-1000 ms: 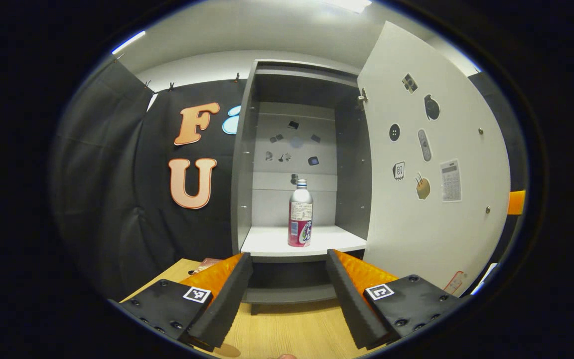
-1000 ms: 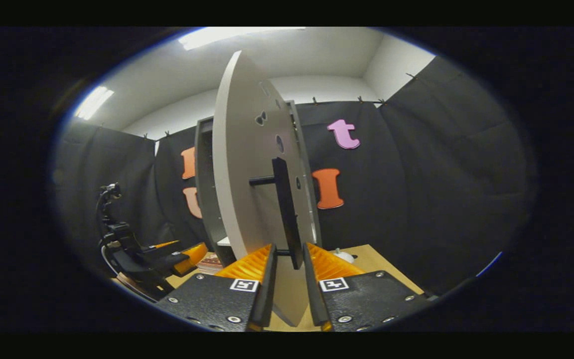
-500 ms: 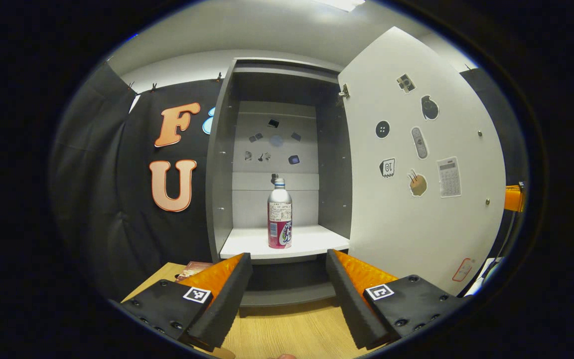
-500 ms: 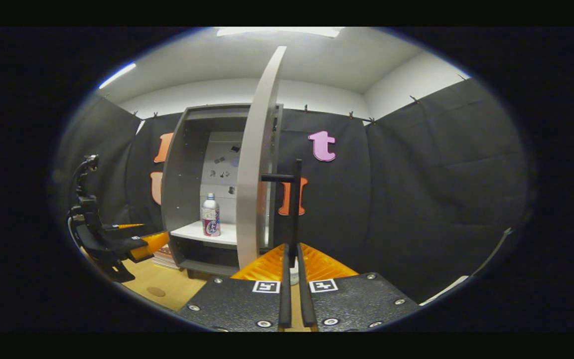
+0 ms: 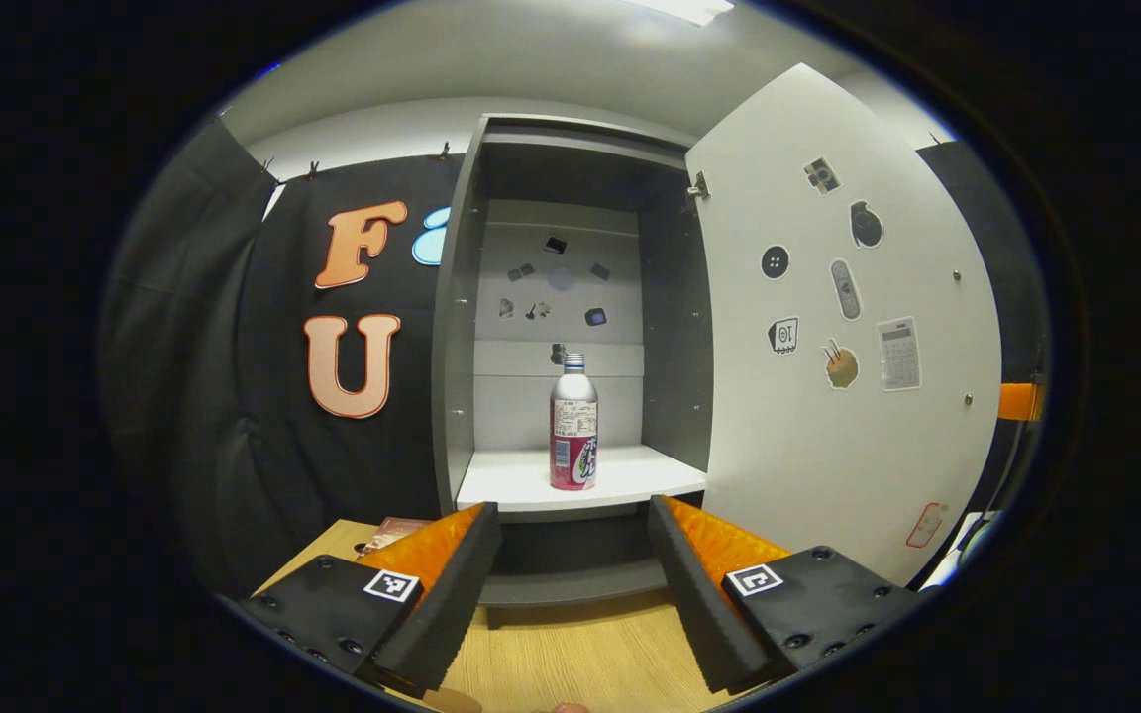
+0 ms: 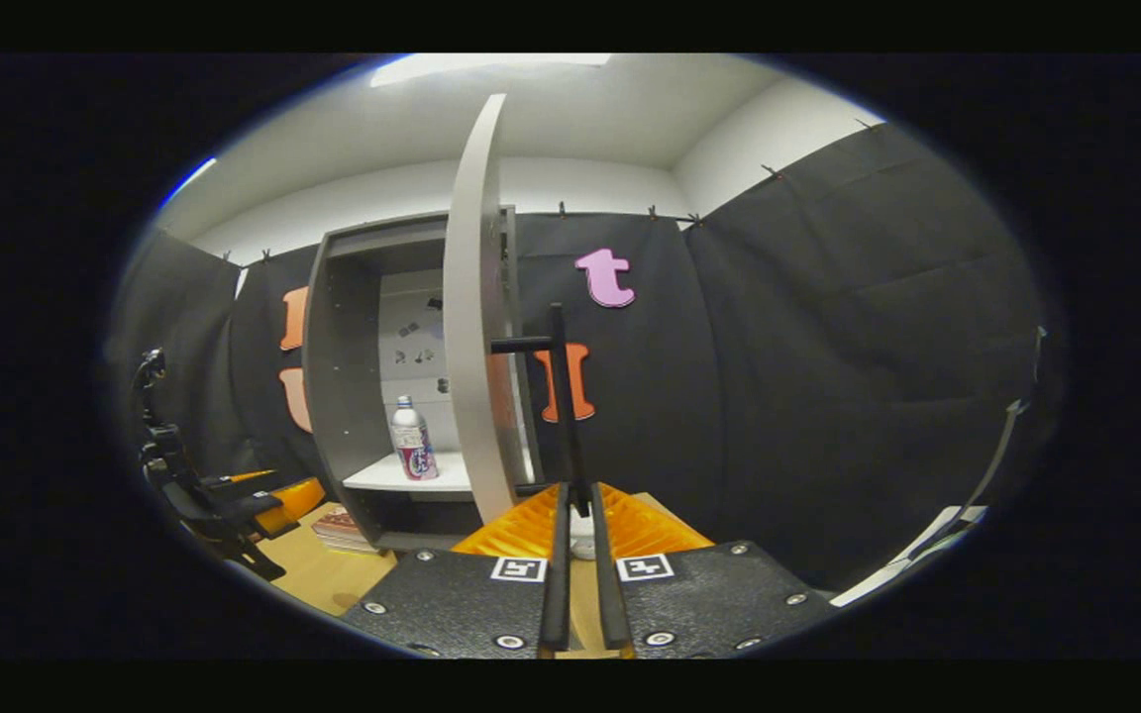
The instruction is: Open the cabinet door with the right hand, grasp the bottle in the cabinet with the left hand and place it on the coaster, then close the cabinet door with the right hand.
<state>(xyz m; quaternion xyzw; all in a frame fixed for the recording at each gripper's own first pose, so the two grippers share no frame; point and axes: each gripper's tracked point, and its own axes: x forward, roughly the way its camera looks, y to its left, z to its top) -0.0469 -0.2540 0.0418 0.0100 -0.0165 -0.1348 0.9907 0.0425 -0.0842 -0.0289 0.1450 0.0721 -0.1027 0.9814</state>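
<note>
On the white shelf (image 5: 531,480) of the grey cabinet (image 5: 457,327) the metal bottle (image 5: 573,424) stands upright, slim-necked with a pink lower label; since a second ago the flat white door (image 5: 848,396) has swung wide, so the reach is clear. The right gripper (image 6: 575,555) stays clamped on the thin black bar handle (image 6: 561,396); the left gripper (image 5: 570,574) waits spread wide and empty, short of the shelf.

Grey cabinet (image 5: 457,327), white door (image 5: 848,426), silver-pink bottle (image 5: 573,424), black handle (image 6: 563,406).

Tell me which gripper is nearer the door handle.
Right. The right gripper is clamped on the door handle; the left gripper hangs open facing the bottle.
</note>
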